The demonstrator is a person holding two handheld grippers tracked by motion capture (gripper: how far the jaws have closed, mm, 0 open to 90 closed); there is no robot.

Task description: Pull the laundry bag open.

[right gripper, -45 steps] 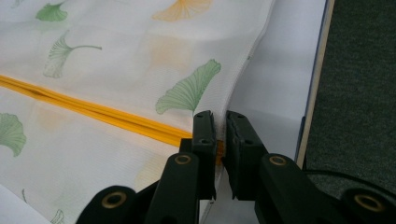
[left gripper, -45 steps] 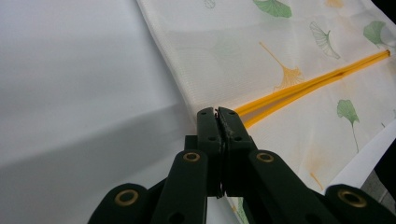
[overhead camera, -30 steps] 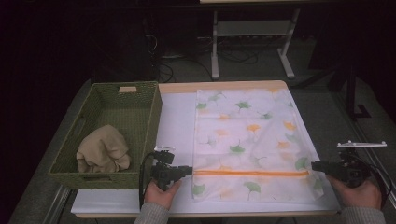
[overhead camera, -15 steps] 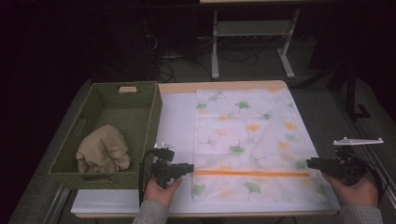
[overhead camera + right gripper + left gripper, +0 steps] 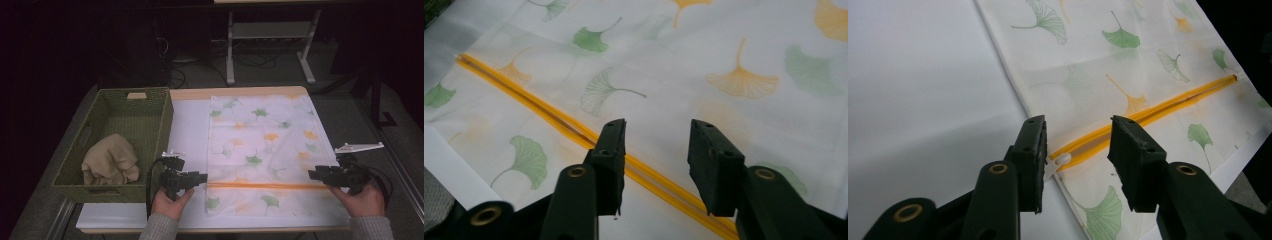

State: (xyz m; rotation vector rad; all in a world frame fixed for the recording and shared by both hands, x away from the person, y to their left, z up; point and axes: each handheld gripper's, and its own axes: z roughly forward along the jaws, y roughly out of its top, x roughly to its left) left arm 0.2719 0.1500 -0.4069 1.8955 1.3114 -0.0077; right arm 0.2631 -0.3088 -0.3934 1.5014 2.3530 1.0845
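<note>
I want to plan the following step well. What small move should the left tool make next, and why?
Probably ease the left tool forward and close on the small white zipper pull. Its jaws have just been opening and press on nothing, and the pull lies between them at the end of the orange zipper of the white leaf-printed fabric bag.

The laundry bag [image 5: 260, 150] lies flat before me on the white table, pale with green and orange ginkgo leaves. Its orange zipper [image 5: 265, 185] crosses the near end, the white pull [image 5: 1058, 161] at my left.
</note>
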